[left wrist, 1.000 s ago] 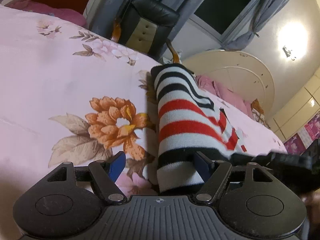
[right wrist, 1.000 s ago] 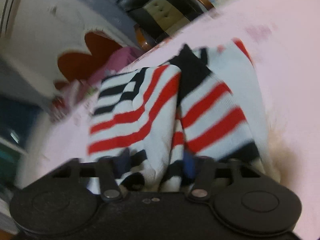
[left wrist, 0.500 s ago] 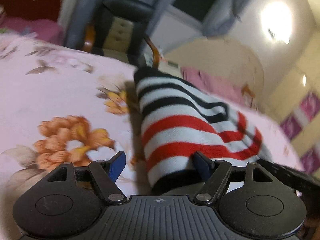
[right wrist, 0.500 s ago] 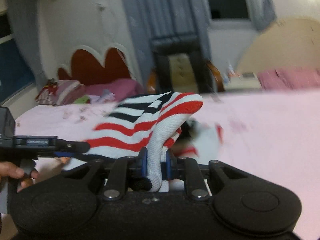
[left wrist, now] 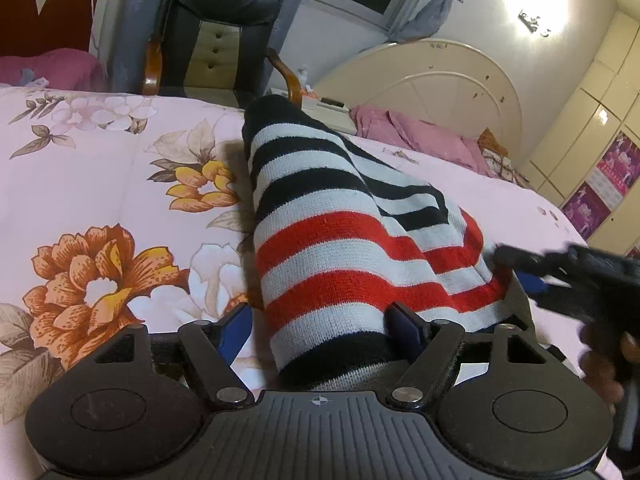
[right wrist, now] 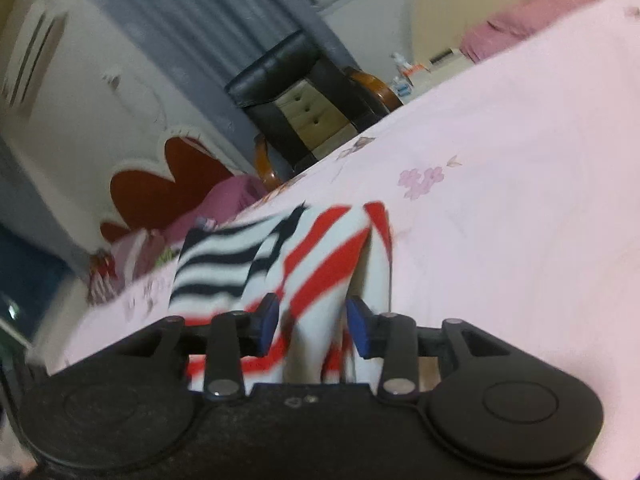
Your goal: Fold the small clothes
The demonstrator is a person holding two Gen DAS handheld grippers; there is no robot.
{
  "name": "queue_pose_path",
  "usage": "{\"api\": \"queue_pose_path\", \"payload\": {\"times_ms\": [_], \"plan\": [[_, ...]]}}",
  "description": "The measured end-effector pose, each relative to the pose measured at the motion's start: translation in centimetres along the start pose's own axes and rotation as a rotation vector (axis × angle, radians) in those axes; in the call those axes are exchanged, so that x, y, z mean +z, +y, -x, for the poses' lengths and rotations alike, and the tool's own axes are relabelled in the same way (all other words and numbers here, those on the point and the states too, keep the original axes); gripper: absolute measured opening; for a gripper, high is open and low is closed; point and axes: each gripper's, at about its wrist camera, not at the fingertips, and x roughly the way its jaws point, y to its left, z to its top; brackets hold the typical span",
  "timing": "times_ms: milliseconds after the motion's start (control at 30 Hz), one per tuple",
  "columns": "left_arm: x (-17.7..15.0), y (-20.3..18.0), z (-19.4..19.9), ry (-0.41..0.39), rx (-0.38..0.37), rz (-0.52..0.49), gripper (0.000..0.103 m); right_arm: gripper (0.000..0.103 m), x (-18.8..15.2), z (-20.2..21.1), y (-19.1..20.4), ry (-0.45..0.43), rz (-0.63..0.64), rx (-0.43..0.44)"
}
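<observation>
Left wrist view: the left gripper [left wrist: 320, 330] has its jaws spread wide, and the red, white and black striped knit garment [left wrist: 340, 240] lies between them on the pink floral bedsheet [left wrist: 100, 184] (cloth against the right-hand pad only). The right gripper [right wrist: 313, 322] stands parted too, a fold of stripes loose between its pads.

Striped garment [left wrist: 340, 240] lies on floral pink bed [left wrist: 100, 184].

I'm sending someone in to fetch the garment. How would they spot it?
Look on the pink floral bedspread, in front of the black chair. The striped knit lies there, its black, white and red bands unlike the pale flowers around it.
</observation>
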Motion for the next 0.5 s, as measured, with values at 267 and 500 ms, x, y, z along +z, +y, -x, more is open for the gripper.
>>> {"api": "queue_pose_path", "payload": {"times_ms": [267,500], "plan": [[0.4,-1.9,-1.3,0.028,0.044,-0.036,0.075,0.011,-0.1,-2.4,1.1,-0.008,0.258,-0.186],[-0.5,-2.6,4.2,-0.074,0.048,-0.104,0.075,0.024,-0.7,3.1,3.7,-0.102,0.336,-0.242]]}}
